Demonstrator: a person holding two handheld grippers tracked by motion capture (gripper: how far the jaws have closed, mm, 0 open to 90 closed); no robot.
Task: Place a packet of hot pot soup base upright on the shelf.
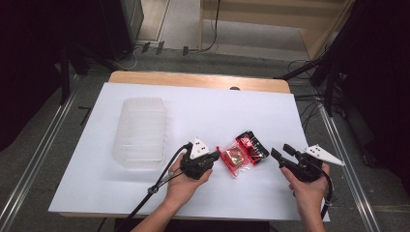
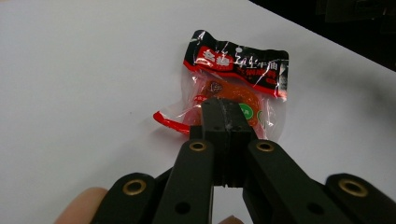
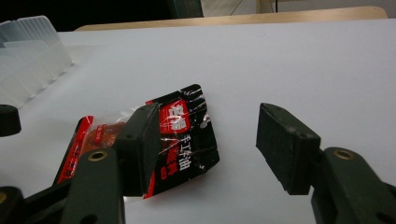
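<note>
A snack packet (image 1: 243,153) with a black and red header and a clear body of orange food lies flat on the white table cover (image 1: 203,116), between my two grippers. My left gripper (image 1: 218,155) points at it from the left with its jaws shut together. In the left gripper view its tips (image 2: 225,109) sit over the near edge of the packet (image 2: 243,70); I cannot tell whether they touch it. My right gripper (image 1: 281,150) stands open just right of the packet. In the right gripper view nothing is between the jaws (image 3: 208,123), and the packet (image 3: 187,140) lies past the left-hand jaw.
A clear ribbed plastic container (image 1: 140,133) stands on the left part of the table, also at the left edge of the right gripper view (image 3: 28,56). The table's wooden far edge (image 1: 193,79) borders a floor with cables and stand legs.
</note>
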